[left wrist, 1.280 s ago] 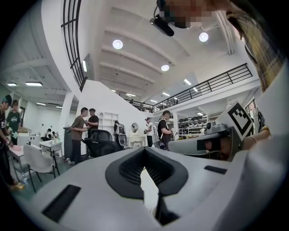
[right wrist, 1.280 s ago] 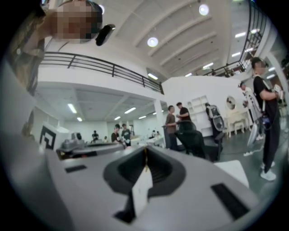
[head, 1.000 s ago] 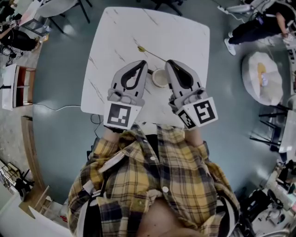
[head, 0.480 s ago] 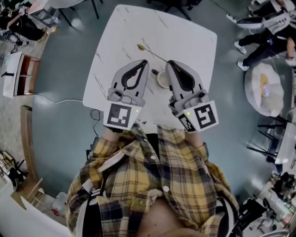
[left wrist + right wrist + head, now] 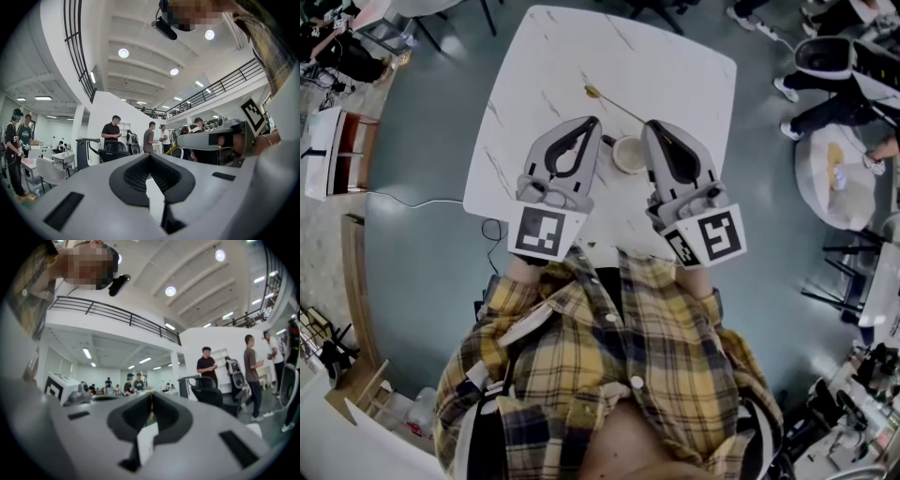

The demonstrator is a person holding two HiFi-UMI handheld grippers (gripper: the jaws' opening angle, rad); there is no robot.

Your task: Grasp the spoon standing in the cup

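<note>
**Entry: spoon and cup, both jaws closed, grasp not yet made**

Head view. We list a white tabletop [image 5: 675, 66] and a pale cup [image 5: 628, 155] near its nearer edge. We also list a spoon [image 5: 616, 107], whose golden bowl shows beyond the cup and whose thin handle slants back toward the right. The handle's near end runs out of sight at the right tips. We cannot tell whether it reaches into the cup or touches anything there. The left gripper [image 5: 593, 122] and right gripper [image 5: 652, 125] sit side by side with the cup between their fore parts, each just beside it and neither on it. Both are held level over the tabletop, pointing away from the person, marker cubes toward the chest.

Left gripper view. The jaws are brought together at the tips with nothing between them. Only a hall and standing people show beyond.

Right gripper view. The jaws are likewise together. A thin golden streak [image 5: 151, 408] shows in the slit between them. We take it for the handle ahead, but cannot tell whether it is pinched.

Step in hand, by our judgement: before the grasp, with the approach not yet begun. The next move calls for parting one pair of jaws, the right being nearer the handle. They must then be set either side of that thin shaft and closed gently, without knocking the cup
</note>
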